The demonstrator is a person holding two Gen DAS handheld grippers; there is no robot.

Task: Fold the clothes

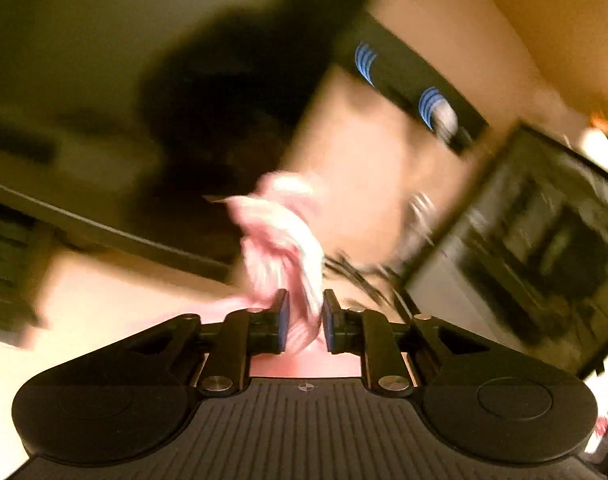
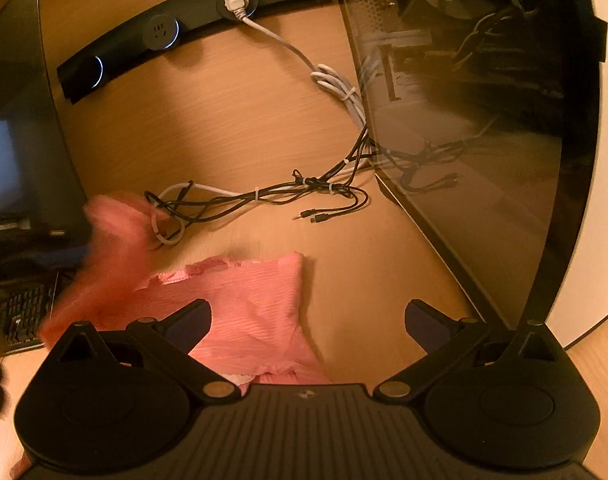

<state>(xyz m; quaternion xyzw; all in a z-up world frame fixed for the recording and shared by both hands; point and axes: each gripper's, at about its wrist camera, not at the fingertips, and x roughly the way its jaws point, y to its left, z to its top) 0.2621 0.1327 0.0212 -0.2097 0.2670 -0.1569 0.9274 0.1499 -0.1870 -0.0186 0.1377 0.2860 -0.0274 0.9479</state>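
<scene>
1. Here the left gripper (image 1: 306, 322), a black two-finger tool with blue pads, has its jaws drawn close together on a bunched fold of the pink ribbed fabric garment (image 1: 281, 240); the cloth fills the narrow gap between the pads and rises in a twisted bundle ahead of the fingers.
2. The left wrist view is heavily blurred, so detail beyond the pinched cloth is coarse: a light wooden desk surface (image 1: 368, 160), a black power strip with blue-ringed sockets (image 1: 408, 88) lying on it, and a dark computer case (image 1: 536, 240) to the right.
3. The right gripper (image 2: 308, 320), of the same black build, stands with its jaws wide apart and nothing between the pads; its left finger (image 2: 187, 322) hangs over the garment, its right finger (image 2: 428, 324) over bare desk.
4. In the right wrist view the garment lies partly flat on the desk just ahead of the right gripper, ribbed face up, with a ragged upper edge. Its left portion (image 2: 111, 248) is lifted off the desk and smeared by motion.
5. Beyond the cloth a tangle of black and white cables (image 2: 263, 196) lies on the wood; the lifted part of the garment overlaps its left end in the picture.
6. A white plug and cord (image 2: 239, 2) sits in the power strip at the far edge.
7. A glass-sided computer case (image 2: 484, 120) stands at the right, and a black keyboard (image 2: 23, 312) lies at the left edge.
</scene>
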